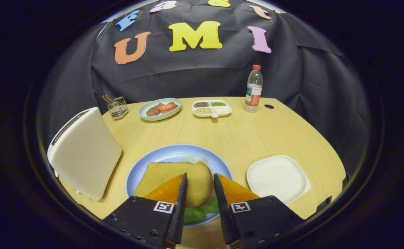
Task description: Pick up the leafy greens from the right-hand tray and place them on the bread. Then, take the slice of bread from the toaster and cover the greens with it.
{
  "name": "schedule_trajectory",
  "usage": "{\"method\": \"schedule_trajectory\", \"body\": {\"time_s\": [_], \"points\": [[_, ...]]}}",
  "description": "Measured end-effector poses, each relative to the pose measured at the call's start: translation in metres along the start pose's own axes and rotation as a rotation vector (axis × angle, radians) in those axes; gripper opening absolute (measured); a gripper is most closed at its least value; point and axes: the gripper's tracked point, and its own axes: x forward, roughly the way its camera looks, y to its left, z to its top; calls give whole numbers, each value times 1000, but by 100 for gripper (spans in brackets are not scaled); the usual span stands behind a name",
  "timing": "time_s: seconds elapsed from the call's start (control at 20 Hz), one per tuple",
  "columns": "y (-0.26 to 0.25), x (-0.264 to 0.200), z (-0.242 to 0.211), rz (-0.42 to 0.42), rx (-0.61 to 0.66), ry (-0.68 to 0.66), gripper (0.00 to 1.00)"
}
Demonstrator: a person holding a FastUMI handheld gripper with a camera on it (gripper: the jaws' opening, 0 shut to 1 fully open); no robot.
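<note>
Looks like the last step — the bread slice (177, 181) sits over the leafy greens (198, 212) on the blue plate (138, 173), white tray (278, 178) bare. The gripper (200, 188) fingers straddle the slice, seemingly slack — can't tell for sure. Next: back straight off.

The gripper (200, 181) is built from two dark, angular housings, each marked on top with a small square black-and-white tag just behind its finger. Small round screws are seen along the housings' near edges. Two narrow, blade-like fingers (182, 204) are carried ahead of the housings.
</note>
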Motion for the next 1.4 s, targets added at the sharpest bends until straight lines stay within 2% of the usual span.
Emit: {"method": "schedule_trajectory", "body": {"time_s": [0.1, 0.25, 0.3, 0.35, 0.55, 0.8, 0.95, 1.15, 1.4], "points": [[-3, -11, 1, -22, -10, 4, 46], [1, -37, 22, -3, 2, -71, 91], [1, -49, 31, -2, 17, -100, 91], [-1, -63, 37, -5, 31, -124, 98], [0, -119, 70, -2, 56, -253, 96], [-5, -178, 95, -19, 13, -368, 96], [-9, -197, 94, -48, -22, -388, 96], [7, -219, 88, 4, -45, -430, 96], [8, -240, 90, 1, -68, -491, 97]]}}
